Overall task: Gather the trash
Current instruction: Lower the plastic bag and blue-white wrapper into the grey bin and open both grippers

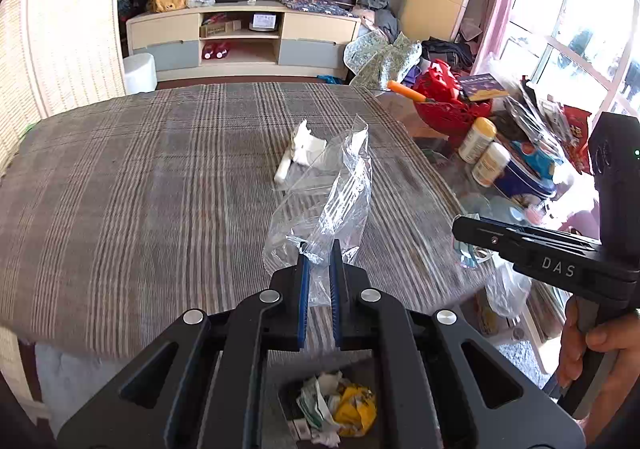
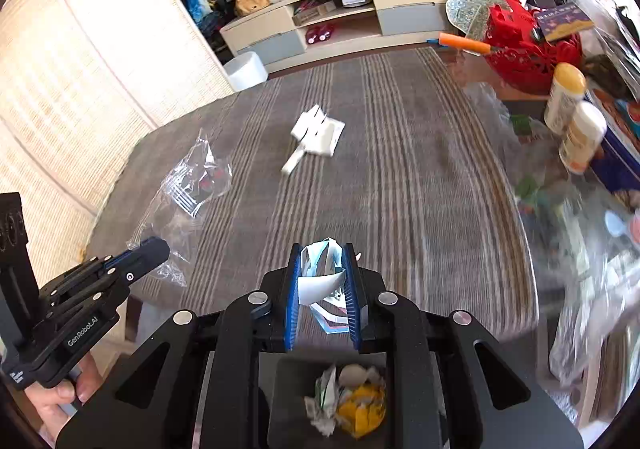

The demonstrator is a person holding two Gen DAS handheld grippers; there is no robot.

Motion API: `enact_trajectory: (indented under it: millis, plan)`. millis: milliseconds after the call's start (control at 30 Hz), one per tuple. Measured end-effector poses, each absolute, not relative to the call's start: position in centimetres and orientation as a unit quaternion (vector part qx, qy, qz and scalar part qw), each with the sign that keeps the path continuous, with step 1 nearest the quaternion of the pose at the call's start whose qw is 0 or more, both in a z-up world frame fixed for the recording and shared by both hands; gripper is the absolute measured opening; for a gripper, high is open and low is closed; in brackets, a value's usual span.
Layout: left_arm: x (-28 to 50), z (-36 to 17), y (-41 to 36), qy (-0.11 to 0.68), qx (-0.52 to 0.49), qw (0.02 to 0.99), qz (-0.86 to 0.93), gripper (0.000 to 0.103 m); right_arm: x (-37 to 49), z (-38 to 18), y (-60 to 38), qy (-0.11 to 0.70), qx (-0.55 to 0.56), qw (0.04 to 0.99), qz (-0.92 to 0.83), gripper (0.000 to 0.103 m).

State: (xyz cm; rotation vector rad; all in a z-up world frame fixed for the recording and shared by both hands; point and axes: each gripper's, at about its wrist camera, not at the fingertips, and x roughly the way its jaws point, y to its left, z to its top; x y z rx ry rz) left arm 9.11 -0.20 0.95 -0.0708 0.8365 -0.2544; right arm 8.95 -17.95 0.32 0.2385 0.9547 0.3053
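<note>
Tools both grip trash: left tool (image 1: pixel 319 249) pinches a clear plastic bag (image 1: pixel 340 189), right tool (image 2: pixel 322 251) clamps a crumpled wrapper (image 2: pixel 324 277) above the striped tabletop (image 2: pixel 400 169).

The table (image 1: pixel 140 177) is covered in a brown and grey plaid cloth, crossed by pale and dark stripes. A clear plastic bag (image 1: pixel 332 205) is shown as colourless and glossy, and the crumpled tissue (image 1: pixel 304 147) beyond it is white. The left gripper (image 1: pixel 319 261) is black with blue jaw linings (the same colours are seen on the right gripper (image 2: pixel 322 269)). The folded paper scrap (image 2: pixel 322 281) is white with pale blue and pink markings. Yellow, white and green scraps are seen in the dark bin (image 2: pixel 288 401). A red openwork basket (image 1: pixel 452 105) is seen at the side.
</note>
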Motion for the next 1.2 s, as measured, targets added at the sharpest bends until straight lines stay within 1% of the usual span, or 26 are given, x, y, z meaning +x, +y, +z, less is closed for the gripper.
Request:
enact_trajectory:
  millis: [233,367,467,667,867,1067,1200]
  plan:
    - [0.5,-0.8,-1.2,0.409,-0.022,0.905,-0.117,0.008,0.5,-0.4,-17.3,0.445,0.079,0.88,0.142,0.021]
    - [-2.5,-3.7,-1.4,0.428,-0.036,0.895,-0.119,0.008,-2.7,-2.0,-17.1,0.445,0.069,0.881,0.147,0.021]
    - [-3.9,-6.4,-1.6,0.447,-0.045,0.885,-0.122,0.008,-4.2,-4.2,-17.1,0.457,0.065,0.874,0.153,0.021]
    - [-4.6,-12.2,-2.1,0.492,-0.049,0.86,-0.127,0.008,-5.2,-9.3,-17.0,0.482,0.084,0.856,0.17,0.021]
    - [-4.0,-16.8,-1.8,0.526,-0.052,0.84,-0.119,0.008,-4.4,-14.3,-16.9,0.513,0.088,0.837,0.168,0.021]
    - [-3.6,-19.8,-2.0,0.554,-0.069,0.82,-0.124,0.008,-3.4,-16.8,-16.5,0.538,0.088,0.823,0.157,0.021]
    - [-3.2,-21.0,-2.4,0.563,-0.061,0.815,-0.123,0.009,-3.0,-18.9,-16.3,0.565,0.101,0.803,0.16,0.021]
